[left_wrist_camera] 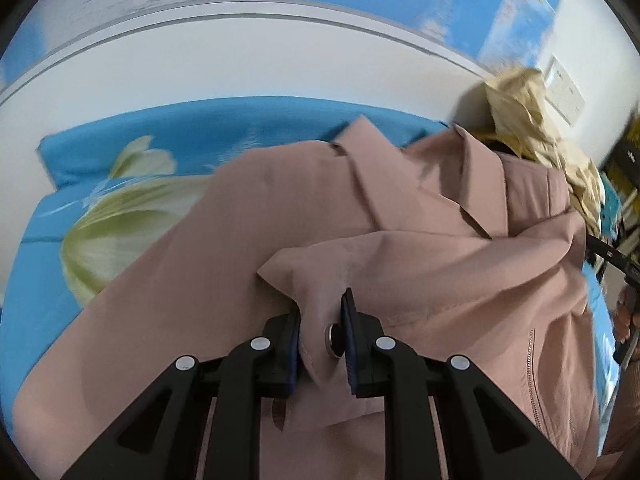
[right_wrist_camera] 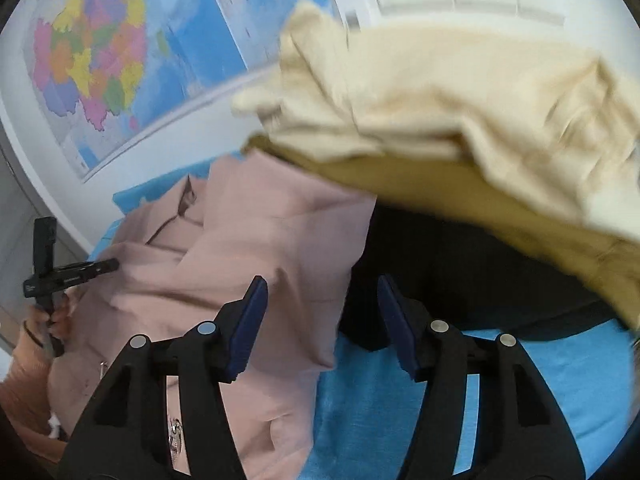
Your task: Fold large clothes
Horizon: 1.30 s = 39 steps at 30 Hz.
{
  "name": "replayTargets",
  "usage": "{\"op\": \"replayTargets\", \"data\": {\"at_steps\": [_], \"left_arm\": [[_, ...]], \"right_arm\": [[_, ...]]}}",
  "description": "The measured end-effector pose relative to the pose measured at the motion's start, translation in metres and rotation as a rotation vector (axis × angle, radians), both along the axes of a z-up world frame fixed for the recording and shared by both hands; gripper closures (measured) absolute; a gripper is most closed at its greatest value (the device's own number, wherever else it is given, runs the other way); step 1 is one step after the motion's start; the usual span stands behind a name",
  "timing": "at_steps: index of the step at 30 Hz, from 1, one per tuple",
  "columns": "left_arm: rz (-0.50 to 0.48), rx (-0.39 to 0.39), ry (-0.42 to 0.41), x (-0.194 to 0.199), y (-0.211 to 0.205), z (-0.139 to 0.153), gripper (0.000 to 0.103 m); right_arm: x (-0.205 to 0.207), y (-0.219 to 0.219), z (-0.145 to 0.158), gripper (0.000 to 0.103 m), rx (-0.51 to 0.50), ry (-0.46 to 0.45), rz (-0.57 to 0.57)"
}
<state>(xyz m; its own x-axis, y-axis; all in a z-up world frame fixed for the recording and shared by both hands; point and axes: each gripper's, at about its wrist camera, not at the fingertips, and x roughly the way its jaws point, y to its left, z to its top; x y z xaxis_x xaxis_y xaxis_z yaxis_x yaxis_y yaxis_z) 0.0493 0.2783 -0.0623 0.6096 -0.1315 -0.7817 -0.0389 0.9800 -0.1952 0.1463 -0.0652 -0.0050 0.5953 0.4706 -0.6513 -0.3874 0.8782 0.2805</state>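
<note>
Left hand-held gripper (left_wrist_camera: 320,320): fingers drawn close on a fold of the pink jacket (left_wrist_camera: 400,248), near a metal snap button (left_wrist_camera: 334,339) lying between the blue pads. It is pitched low over the garment, pointing toward the collar (left_wrist_camera: 476,184).

Right hand-held gripper (right_wrist_camera: 322,320): fingers spread wide, nothing between them. It hangs over the jacket's right edge; the left finger overlaps pink cloth, the right finger overlaps a dark garment (right_wrist_camera: 460,272) and blue sheet.

Pink jacket: spread across a bed, collar at the far end, a sleeve or flap folded over the chest, a zip (left_wrist_camera: 534,380) running down the near right side. In the right wrist view the left hand-held gripper appears at the jacket's far-left edge, held in a hand with a pink cuff.

Bed sheet (left_wrist_camera: 120,216): bright blue with large pale green flowers, bare to the left of the jacket; plain blue (right_wrist_camera: 520,400) shows below the right fingers.

Cream garment (right_wrist_camera: 460,112): crumpled heap beyond the jacket on its right, lying over the dark garment and partly blurred.

Far side: a white headboard or ledge (left_wrist_camera: 240,60) runs along the bed's far edge. Above it, a coloured wall map (right_wrist_camera: 96,56). White wall to the right; detail there too blurred to tell.
</note>
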Motion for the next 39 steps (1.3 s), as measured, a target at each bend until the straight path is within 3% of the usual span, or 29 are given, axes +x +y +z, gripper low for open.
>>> {"op": "replayTargets", "data": {"at_steps": [2,5,9,12,14,16,18,22,25,27,34,37,39], "left_arm": [[0.024,-0.010,-0.011,-0.006,0.010,0.002,0.087],[0.067,-0.017,0.016,-0.008,0.020,-0.002,0.086],[0.093,-0.007,0.034,-0.007,0.024,-0.003,0.084],[0.113,0.025,0.056,-0.008,0.025,-0.008,0.069],[0.111,0.019,0.066,-0.008,0.026,-0.012,0.066],[0.096,0.008,0.072,-0.011,0.025,-0.014,0.047],[0.076,-0.004,0.057,-0.016,0.023,-0.011,0.032],[0.060,0.006,0.014,-0.028,0.025,-0.002,0.024],[0.081,-0.008,-0.025,-0.045,0.039,0.012,0.023],[0.116,0.010,-0.075,-0.068,0.055,0.026,0.019],[0.286,0.056,-0.120,-0.151,0.116,0.044,0.014],[0.298,0.034,-0.080,-0.182,0.132,0.032,0.011],[0.287,0.067,-0.019,-0.196,0.134,0.014,0.011]], "right_arm": [[-0.012,0.014,0.014,0.059,-0.013,-0.064,0.056],[-0.020,0.059,0.016,0.065,-0.112,-0.106,0.195],[-0.007,0.105,-0.007,0.076,-0.164,-0.052,0.293],[0.008,0.139,-0.024,0.076,-0.214,-0.031,0.339],[0.017,0.149,-0.037,0.077,-0.255,-0.012,0.328],[0.028,0.156,-0.044,0.080,-0.264,0.031,0.314],[0.036,0.148,-0.049,0.092,-0.252,0.070,0.276],[0.041,0.133,-0.053,0.097,-0.250,0.098,0.236],[0.035,0.133,-0.048,0.086,-0.268,0.112,0.228],[0.025,0.136,-0.036,0.061,-0.244,0.098,0.236],[-0.009,0.164,0.001,0.045,-0.216,0.003,0.337],[-0.023,0.185,0.007,0.037,-0.208,-0.005,0.418],[-0.028,0.206,0.005,0.034,-0.201,0.005,0.464]]}}
